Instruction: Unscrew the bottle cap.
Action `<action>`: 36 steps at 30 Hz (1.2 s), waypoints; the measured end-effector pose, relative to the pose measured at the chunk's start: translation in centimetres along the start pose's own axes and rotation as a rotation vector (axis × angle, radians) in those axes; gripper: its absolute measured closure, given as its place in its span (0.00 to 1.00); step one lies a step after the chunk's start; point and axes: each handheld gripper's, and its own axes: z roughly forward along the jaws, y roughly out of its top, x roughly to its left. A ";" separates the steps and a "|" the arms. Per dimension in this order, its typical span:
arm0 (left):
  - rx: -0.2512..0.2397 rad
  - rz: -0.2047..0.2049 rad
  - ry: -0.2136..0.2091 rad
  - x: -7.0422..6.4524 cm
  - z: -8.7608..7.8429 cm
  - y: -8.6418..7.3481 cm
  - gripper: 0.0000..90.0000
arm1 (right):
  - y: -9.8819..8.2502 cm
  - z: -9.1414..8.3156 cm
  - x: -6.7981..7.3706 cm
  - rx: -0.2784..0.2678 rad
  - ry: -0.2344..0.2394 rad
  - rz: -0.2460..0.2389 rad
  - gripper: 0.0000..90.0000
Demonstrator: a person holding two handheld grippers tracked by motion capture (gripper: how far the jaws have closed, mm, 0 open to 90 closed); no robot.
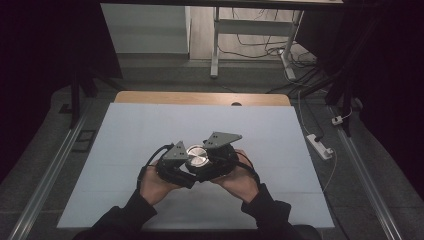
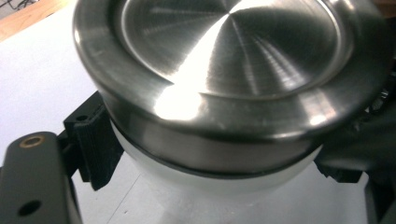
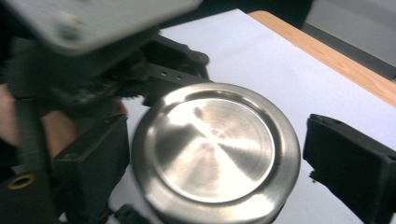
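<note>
A round jar with a brushed steel lid and a white body sits between both grippers over the white mat. My left gripper comes in from the left. In the left gripper view its jaws clamp the white body just under the lid, and the ribbed left pad presses on it. My right gripper comes from the right and its jaws straddle the lid. Its right pad stands clear of the rim; the left pad is close beside it.
The mat covers a wooden table whose far edge shows. Beyond it stand a white desk frame and loose cables on the floor. A power strip lies on the floor to the right. Metal rails run along both sides.
</note>
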 end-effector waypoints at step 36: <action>-0.016 0.001 -0.015 0.3 -0.5 -0.1 0.17 | 0.1 -0.4 0.3 -0.024 0.033 0.000 0.10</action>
